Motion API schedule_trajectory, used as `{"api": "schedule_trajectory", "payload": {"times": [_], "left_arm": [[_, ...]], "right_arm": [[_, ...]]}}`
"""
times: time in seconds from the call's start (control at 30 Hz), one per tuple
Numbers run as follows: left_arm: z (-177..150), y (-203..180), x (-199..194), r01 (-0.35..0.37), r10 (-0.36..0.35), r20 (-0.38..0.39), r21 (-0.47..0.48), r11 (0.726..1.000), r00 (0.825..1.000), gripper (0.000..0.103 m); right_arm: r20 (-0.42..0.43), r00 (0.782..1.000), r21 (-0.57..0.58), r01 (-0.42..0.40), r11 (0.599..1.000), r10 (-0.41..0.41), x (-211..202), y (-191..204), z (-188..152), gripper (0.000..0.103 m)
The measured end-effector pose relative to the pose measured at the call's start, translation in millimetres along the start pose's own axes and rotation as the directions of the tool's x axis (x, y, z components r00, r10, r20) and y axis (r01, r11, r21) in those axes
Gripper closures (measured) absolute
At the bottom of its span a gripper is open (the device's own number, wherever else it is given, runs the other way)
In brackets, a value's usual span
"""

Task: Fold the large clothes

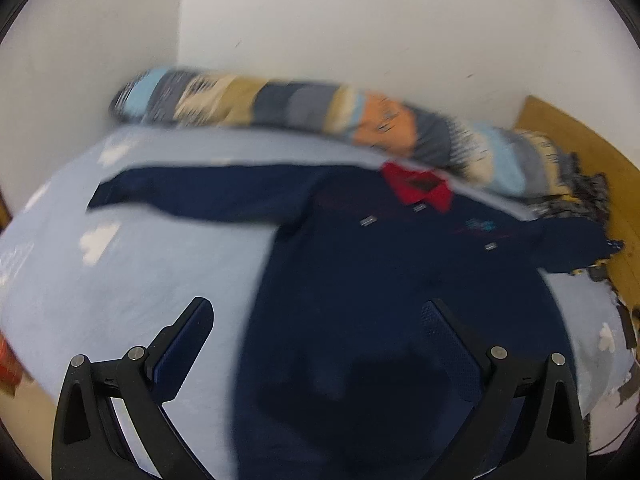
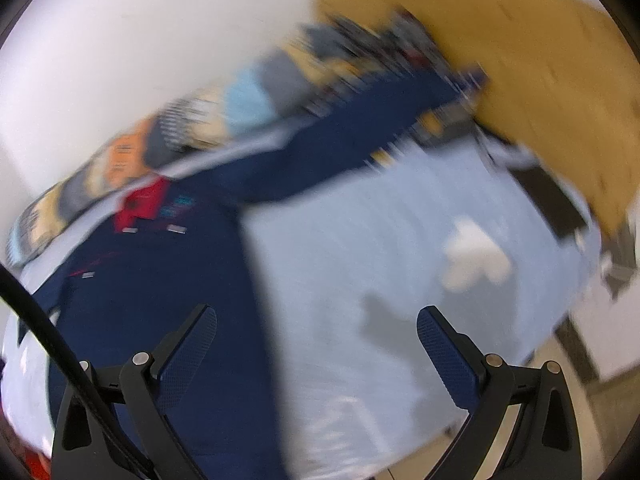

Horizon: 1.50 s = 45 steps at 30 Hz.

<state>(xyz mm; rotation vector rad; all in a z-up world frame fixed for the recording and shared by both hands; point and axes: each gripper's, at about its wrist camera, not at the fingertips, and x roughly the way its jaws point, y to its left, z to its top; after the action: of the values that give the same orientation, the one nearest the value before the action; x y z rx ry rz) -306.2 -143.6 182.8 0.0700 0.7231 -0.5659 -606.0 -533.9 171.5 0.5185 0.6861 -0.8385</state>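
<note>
A large navy long-sleeved shirt (image 1: 360, 280) with a red collar (image 1: 418, 188) lies spread flat on a light blue bed sheet (image 1: 140, 272), sleeves stretched out to both sides. My left gripper (image 1: 318, 312) hovers open above the shirt's lower body and left edge, nothing between its fingers. In the right wrist view the same shirt (image 2: 160, 280) fills the left half, one sleeve (image 2: 360, 140) reaching up to the right. My right gripper (image 2: 316, 320) hangs open over the shirt's right edge and the sheet (image 2: 380, 260), holding nothing. Both views are blurred by motion.
A rolled patchwork blanket (image 1: 300, 108) lies along the far edge against the white wall (image 1: 360, 20). A wooden headboard (image 2: 520, 60) stands at the right with dark clutter (image 2: 380, 44) beside it. A black cable (image 2: 40, 320) crosses the right view's lower left.
</note>
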Motion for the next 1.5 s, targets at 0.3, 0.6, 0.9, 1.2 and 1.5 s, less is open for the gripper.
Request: {"api": "schedule_trajectory", "payload": {"times": [0.3, 0.6, 0.9, 1.2, 1.5], "left_arm": [[-7.1, -65.5, 15.0, -0.035, 0.016, 0.120, 0.157, 0.987, 0.993, 0.000], [-25.8, -39.8, 55.2, -0.060, 0.050, 0.066, 0.151, 0.987, 0.997, 0.000], [-36.5, -49.4, 69.8, -0.037, 0.033, 0.022, 0.203, 0.979, 0.999, 0.000], [-39.7, -45.4, 71.2, -0.043, 0.039, 0.022, 0.196, 0.980, 0.999, 0.000], [-40.2, -44.4, 70.3, -0.048, 0.044, 0.027, 0.195, 0.980, 0.999, 0.000]], "right_arm": [[0.089, 0.966, -0.238, -0.215, 0.947, 0.241, -32.9, 194.7, -29.2, 0.000], [-0.029, 0.985, -0.355, -0.169, 0.919, 0.170, 30.7, 236.5, -72.8, 0.000], [-0.110, 0.973, -0.296, -0.229, 0.927, 0.205, 51.0, 228.5, -71.3, 0.000], [-0.112, 0.972, -0.312, -0.233, 0.921, 0.208, 47.1, 223.9, -73.7, 0.000], [-0.119, 0.972, -0.313, -0.229, 0.922, 0.201, 49.1, 222.8, -73.9, 0.000]]}}
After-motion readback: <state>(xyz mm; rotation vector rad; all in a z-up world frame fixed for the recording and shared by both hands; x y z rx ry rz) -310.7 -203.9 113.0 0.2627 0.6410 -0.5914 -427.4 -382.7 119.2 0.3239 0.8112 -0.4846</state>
